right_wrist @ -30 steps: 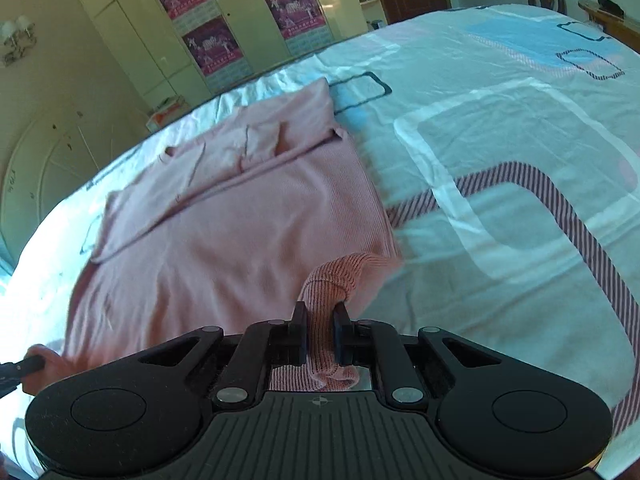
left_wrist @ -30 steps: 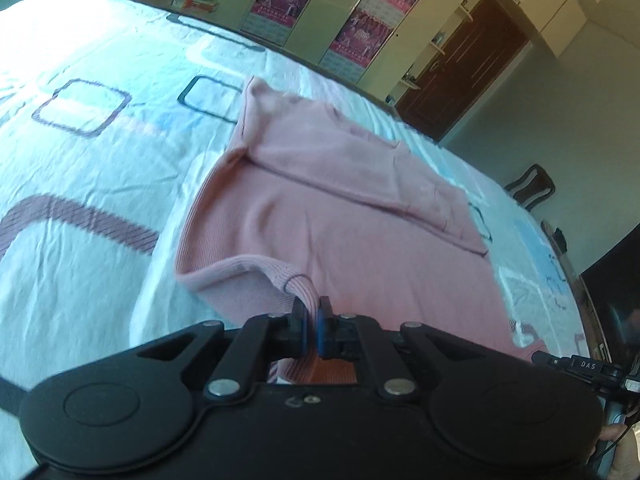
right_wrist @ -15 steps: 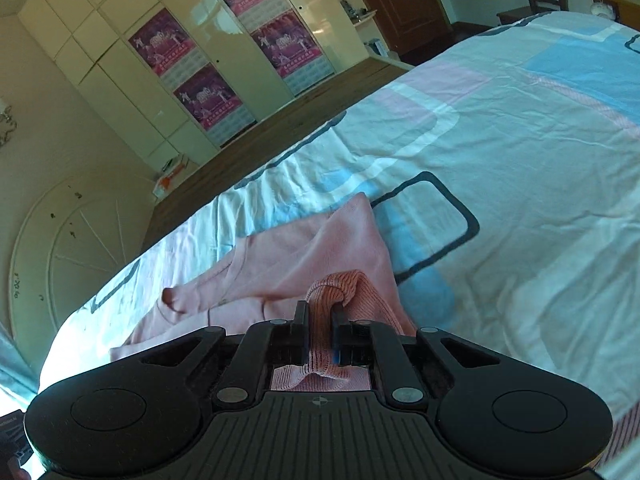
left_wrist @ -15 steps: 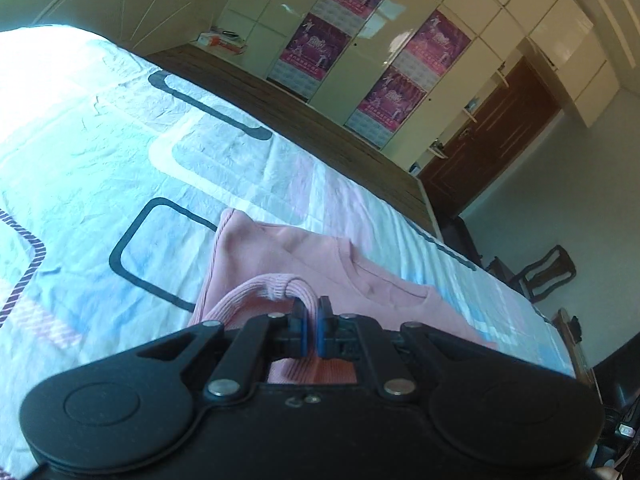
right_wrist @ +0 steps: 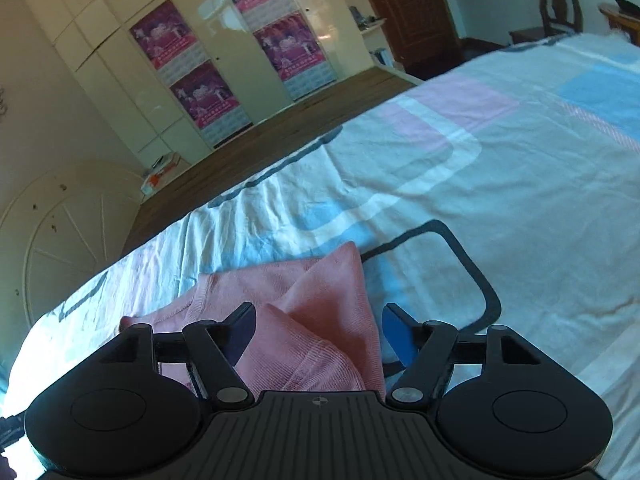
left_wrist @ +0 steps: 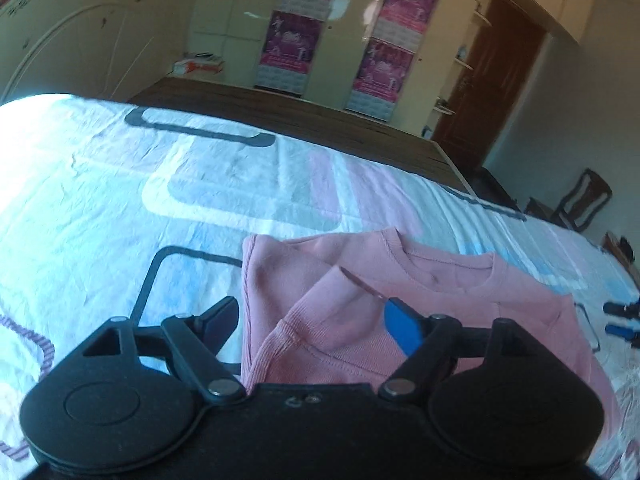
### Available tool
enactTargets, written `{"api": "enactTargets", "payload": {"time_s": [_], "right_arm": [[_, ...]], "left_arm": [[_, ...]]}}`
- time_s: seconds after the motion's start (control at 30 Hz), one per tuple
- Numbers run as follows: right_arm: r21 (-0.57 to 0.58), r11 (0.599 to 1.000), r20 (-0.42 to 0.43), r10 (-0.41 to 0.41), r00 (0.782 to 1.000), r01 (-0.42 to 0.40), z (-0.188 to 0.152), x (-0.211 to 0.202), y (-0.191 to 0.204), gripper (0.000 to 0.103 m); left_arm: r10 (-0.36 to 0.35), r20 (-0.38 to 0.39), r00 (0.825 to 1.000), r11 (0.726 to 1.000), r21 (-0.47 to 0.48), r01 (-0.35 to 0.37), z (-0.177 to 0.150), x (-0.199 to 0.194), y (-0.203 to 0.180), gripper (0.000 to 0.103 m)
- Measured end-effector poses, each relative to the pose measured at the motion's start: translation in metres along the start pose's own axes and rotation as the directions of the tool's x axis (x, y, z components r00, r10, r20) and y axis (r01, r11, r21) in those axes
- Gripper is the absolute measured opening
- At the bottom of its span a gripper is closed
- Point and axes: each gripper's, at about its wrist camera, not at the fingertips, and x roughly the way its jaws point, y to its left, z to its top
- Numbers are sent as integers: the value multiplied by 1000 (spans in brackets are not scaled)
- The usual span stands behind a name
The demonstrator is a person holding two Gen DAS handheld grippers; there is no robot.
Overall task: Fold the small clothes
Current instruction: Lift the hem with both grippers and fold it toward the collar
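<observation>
One pink top (left_wrist: 432,296) was the whole job here, and it lay doubled over on the patterned bedsheet (left_wrist: 120,200), filling the lower middle of both wrist views with its neckline toward the upper right of the left one. I'd say you were at the let-go step of that fold. Your left gripper (left_wrist: 312,320) had its jaws swinging apart, the ribbed hem lying loose between them, not pinched. Same with your right gripper (right_wrist: 320,330): opening, pink corner between the fingers but not clamped. Next you'd probably need to back both off cleanly without snagging, then pick new edges for the next fold.
</observation>
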Motion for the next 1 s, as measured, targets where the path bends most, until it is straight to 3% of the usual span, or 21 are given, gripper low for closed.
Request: {"api": "enactTargets", "payload": {"time_s": [0.13, 0.23, 0.33, 0.53, 0.6, 0.63, 0.73, 0.83, 0.93, 1.0], "right_arm": [[-94, 995, -42, 15, 999, -19, -3, 14, 9, 69], [-174, 985, -87, 1, 996, -16, -10, 31, 20, 69], [-244, 970, -101, -22, 995, -3, -16, 45, 25, 69], [-302, 953, -129, -27, 991, -14, -17, 62, 24, 69], [-341, 938, -159, -1, 987, -54, -19, 65, 31, 51], [-378, 924, -180, -9, 984, -61, -21, 68, 35, 42], [-453, 888, -201, -23, 979, -72, -24, 75, 42, 42], [-507, 854, -245, -12, 969, -118, -22, 77, 45, 7], [-556, 824, -219, -19, 975, -109, -23, 66, 51, 6], [-521, 850, -141, 8, 990, -81, -18, 50, 50, 6]], "left_arm": [[-4, -38, 999, 993, 114, 8, 1, 20, -15, 76], [3, -81, 997, 991, 136, 8, 2, 44, -23, 70], [29, -122, 992, 988, 151, -11, 1, 69, -22, 58], [22, -164, 986, 984, 178, 8, -6, 80, -17, 42], [9, -171, 985, 982, 189, 24, -8, 79, -18, 24], [2, -172, 985, 981, 194, 32, -8, 78, -19, 21], [-14, -172, 985, 978, 200, 49, -6, 74, -17, 10], [-16, -144, 989, 977, 207, 46, -5, 68, -17, 5], [-12, -70, 997, 976, 217, 27, -5, 52, -22, 4], [-30, 2, 1000, 984, 174, 30, 2, 36, -23, 4]]}}
